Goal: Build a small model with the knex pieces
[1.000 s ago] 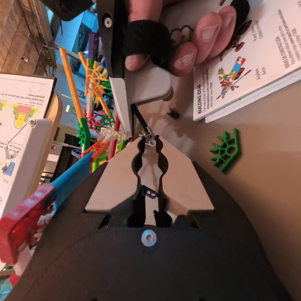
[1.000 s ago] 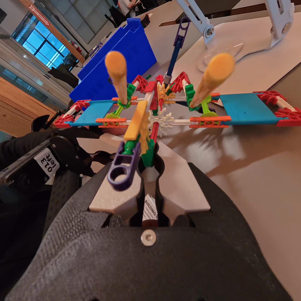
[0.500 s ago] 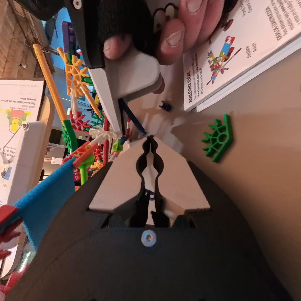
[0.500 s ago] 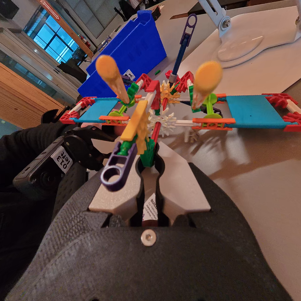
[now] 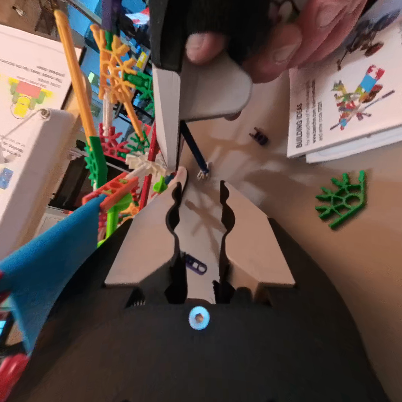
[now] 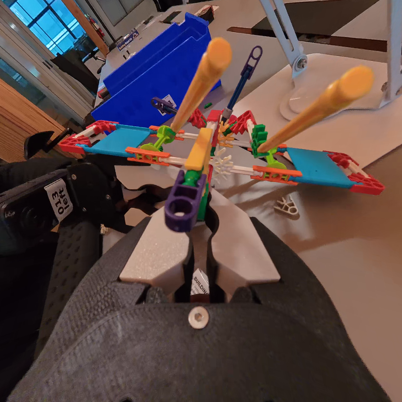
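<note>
— Gripping with your right gripper (image 6: 201, 214), fingers clamped on the green rod under the multicoloured plastic rod-and-connector model (image 6: 217, 150)?

— Yes. Your left gripper (image 5: 200, 185) gapes empty above the tan worktop (image 5: 326, 272), beside it; I judge a twist could snap joints.

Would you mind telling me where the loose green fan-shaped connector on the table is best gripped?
I would take the green connector by its straight outer edges, coming from above with the open left gripper. It lies flat on the table with clear space around it, and its toothed side offers poorer purchase.
</note>
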`<state>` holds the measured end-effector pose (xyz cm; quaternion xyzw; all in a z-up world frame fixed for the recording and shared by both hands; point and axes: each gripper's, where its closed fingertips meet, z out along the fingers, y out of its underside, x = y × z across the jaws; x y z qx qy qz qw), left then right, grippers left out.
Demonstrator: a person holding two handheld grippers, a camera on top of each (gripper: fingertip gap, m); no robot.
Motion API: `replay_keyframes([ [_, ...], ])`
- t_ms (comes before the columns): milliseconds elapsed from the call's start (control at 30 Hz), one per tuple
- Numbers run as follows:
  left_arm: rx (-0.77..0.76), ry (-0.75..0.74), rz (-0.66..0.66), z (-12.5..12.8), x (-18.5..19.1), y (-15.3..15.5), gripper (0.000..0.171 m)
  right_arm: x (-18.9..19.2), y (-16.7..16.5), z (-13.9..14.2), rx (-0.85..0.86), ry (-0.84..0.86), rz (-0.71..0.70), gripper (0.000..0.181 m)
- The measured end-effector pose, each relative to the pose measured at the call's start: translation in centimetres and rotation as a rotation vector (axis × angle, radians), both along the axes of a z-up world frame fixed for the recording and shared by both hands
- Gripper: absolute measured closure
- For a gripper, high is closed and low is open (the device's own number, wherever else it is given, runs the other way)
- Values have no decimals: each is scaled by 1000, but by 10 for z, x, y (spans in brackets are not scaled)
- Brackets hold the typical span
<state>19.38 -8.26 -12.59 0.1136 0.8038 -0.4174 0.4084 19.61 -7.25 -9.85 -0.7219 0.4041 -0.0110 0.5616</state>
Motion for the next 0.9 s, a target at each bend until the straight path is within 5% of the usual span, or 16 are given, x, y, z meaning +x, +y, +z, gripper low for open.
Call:
replay_keyframes([
  [333, -123, 154, 63, 8, 22, -1, 166, 24, 20, 4, -134, 57, -13, 181],
  [533, -161, 247, 89, 8, 32, 8, 167, 20, 18, 17, -196, 7, 91, 147],
  [600, -154, 264, 90, 5, 33, 8, 167, 13, 8, 17, -206, 10, 153, 152],
  [700, -160, 297, 90, 2, 34, 7, 168, 10, -14, -4, -331, -19, 197, 159],
  [900, -167, 312, 91, 2, 37, 5, 168, 47, -46, -63, -677, -107, 74, 155],
])
